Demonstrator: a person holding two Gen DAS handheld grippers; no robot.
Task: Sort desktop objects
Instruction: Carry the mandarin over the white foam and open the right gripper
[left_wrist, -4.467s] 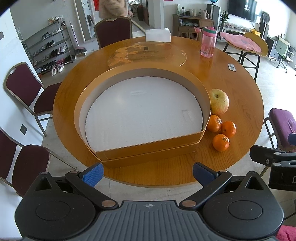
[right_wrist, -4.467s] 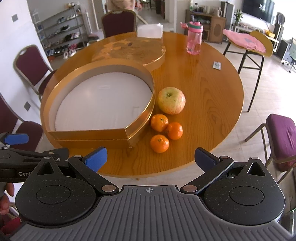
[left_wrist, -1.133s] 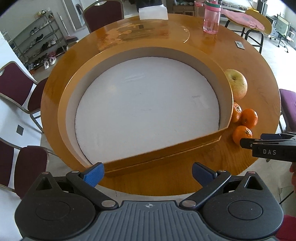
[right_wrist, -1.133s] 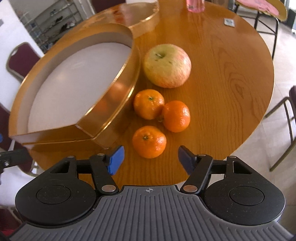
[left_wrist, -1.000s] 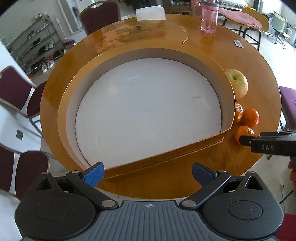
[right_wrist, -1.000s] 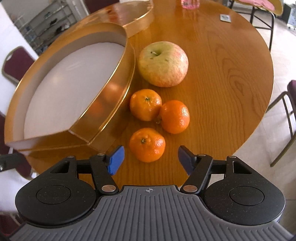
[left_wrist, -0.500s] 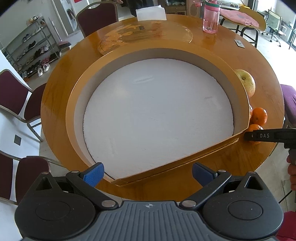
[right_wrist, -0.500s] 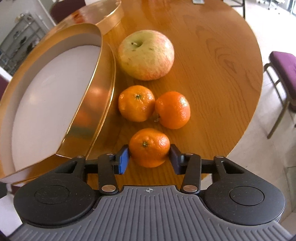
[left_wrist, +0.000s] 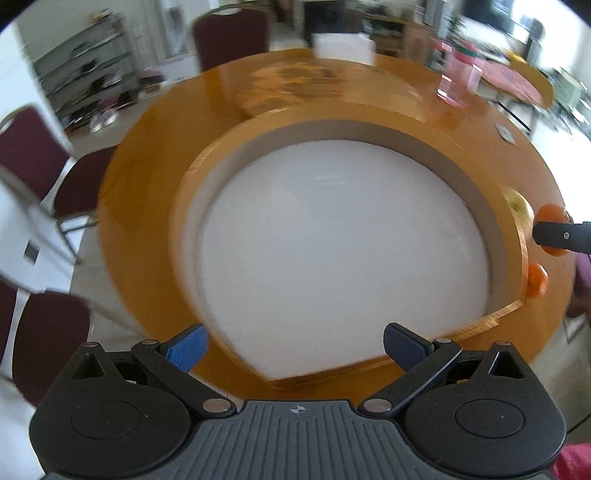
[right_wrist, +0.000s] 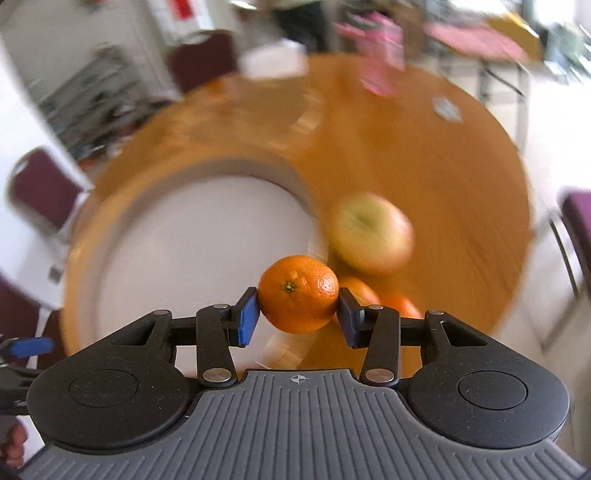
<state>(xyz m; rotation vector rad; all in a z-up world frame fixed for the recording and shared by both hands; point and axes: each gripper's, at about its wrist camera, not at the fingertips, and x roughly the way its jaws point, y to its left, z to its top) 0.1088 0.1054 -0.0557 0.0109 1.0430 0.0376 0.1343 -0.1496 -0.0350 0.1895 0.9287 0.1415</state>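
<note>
Right gripper (right_wrist: 298, 316) clamped on a mandarin (right_wrist: 297, 294): blue pads (right_wrist: 246, 320) pressed flat against both sides, jaws narrowed to the fruit's width after just closing on it. Mandarin raised clear of the table (right_wrist: 436, 177), stem end facing the camera, nothing else touching it. Seen from the left wrist as well, at the far right edge: same fruit (left_wrist: 550, 214) pinched in the black finger, above table level, just beside the box rim.

Left gripper (left_wrist: 295, 347) wide apart, empty, pads (left_wrist: 186, 347) touching nothing. Hovering over the near edge of the gold box (left_wrist: 192, 184), white lining filling most of the view.

Apple (right_wrist: 371, 234) on the table just right of the box wall, blurred. Two more mandarins (right_wrist: 400, 306) on the table behind the right pad, partly hidden, close to the apple and each other. One of them (left_wrist: 536, 280) visible from the left wrist too, against the box's outer wall.

Heavy motion blur in both views; far table items too smeared to tell.
</note>
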